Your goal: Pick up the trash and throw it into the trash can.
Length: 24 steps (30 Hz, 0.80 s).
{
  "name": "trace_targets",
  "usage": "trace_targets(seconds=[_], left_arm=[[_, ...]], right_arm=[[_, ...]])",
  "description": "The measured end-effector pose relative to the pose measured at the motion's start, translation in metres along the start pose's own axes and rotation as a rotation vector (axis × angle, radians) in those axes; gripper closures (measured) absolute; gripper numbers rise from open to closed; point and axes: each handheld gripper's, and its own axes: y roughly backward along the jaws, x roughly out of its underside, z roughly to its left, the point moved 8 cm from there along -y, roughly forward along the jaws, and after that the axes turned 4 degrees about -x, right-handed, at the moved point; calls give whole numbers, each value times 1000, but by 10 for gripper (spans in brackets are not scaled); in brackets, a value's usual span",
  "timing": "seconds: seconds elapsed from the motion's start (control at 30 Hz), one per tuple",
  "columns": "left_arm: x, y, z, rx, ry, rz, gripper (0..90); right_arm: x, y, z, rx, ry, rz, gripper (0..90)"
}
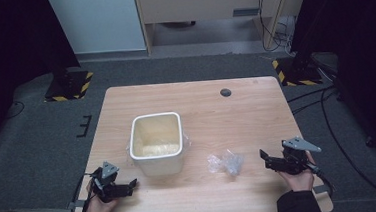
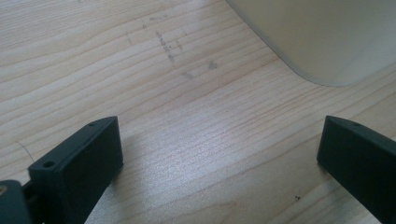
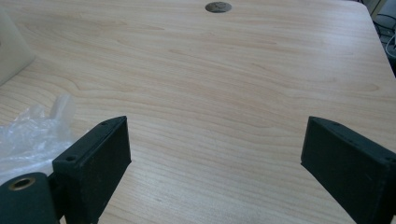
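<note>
I see a white, square-mouthed plastic bin with rounded corners (image 1: 156, 144) standing upright a little left of the middle of my light wooden table (image 1: 236, 112). Its mouth is open, and a thin clear liner seems to lie over its pale inside, with film showing at the rim corners. To its right, near but apart from it, lies a crumpled piece of clear plastic film (image 1: 225, 162), bunched loosely and flat on the wood. From my right gripper view that film (image 3: 32, 130) sits at the left edge.
</note>
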Motion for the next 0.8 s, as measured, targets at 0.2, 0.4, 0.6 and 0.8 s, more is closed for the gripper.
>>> trace_targets(seconds=[0.2,0.4,0.6,0.8], left_arm=[[0,0,0,-1,1,0,0],[0,0,-1,-4,3,-1,0],[0,0,-1,-6,5,-1,0],[0,0,-1,-7,6,-1,0]], right_arm=[[-16,6,7,-18,4,-36,80],[-31,11,17,-45,20,-67,77],[-47,14,25,-72,28,-97,78],[-66,14,34,-106,26,-136,78]])
